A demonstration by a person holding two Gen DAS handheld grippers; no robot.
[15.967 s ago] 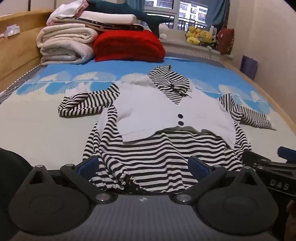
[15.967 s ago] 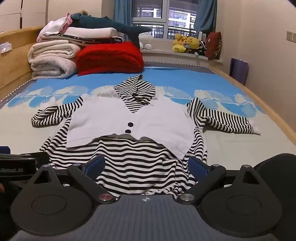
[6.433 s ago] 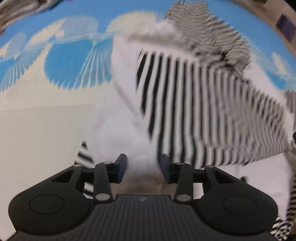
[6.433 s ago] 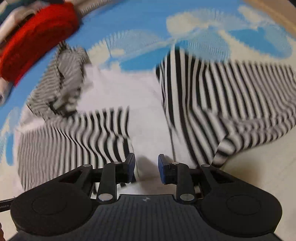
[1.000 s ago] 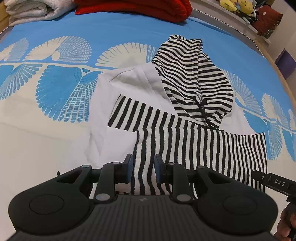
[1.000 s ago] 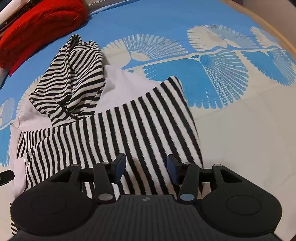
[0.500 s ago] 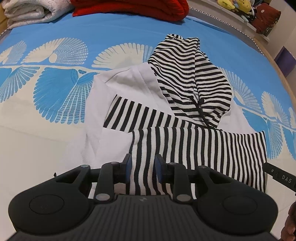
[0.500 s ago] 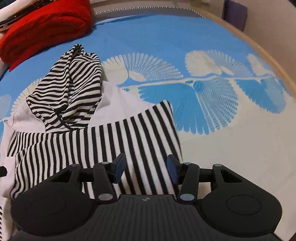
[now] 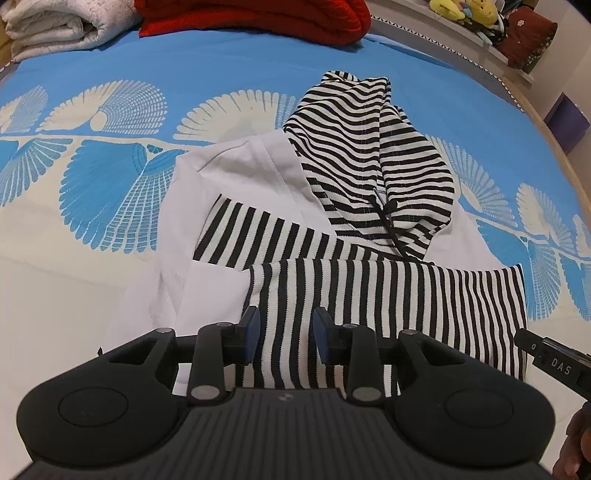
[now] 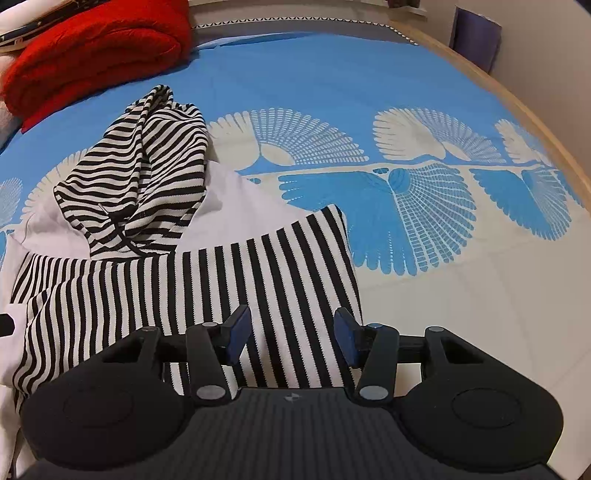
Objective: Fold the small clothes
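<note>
A small hooded garment lies on the bed: a black-and-white striped hood (image 9: 369,158), a white vest front (image 9: 229,177) and a striped panel (image 9: 406,291) folded across it. My left gripper (image 9: 286,328) hovers over the panel's left end. Its jaws are opening, with striped cloth showing between the pads but not pressed. In the right wrist view the same panel (image 10: 221,273) and hood (image 10: 147,166) lie to the left. My right gripper (image 10: 291,332) stands open over the panel's right end. Its body (image 9: 554,362) and a hand (image 9: 572,443) show in the left wrist view.
The blue fan-patterned bed sheet (image 9: 92,110) surrounds the garment. A red folded blanket (image 10: 96,48) and white quilts (image 9: 55,26) are stacked at the head of the bed. Plush toys (image 9: 465,11) sit on the sill. The wooden bed edge (image 10: 535,122) runs along the right.
The left jaws have widened over the striped cloth. The right wrist view has rolled and shows more of the bed. Since the earliest frames the sleeves and hem have been folded over the vest.
</note>
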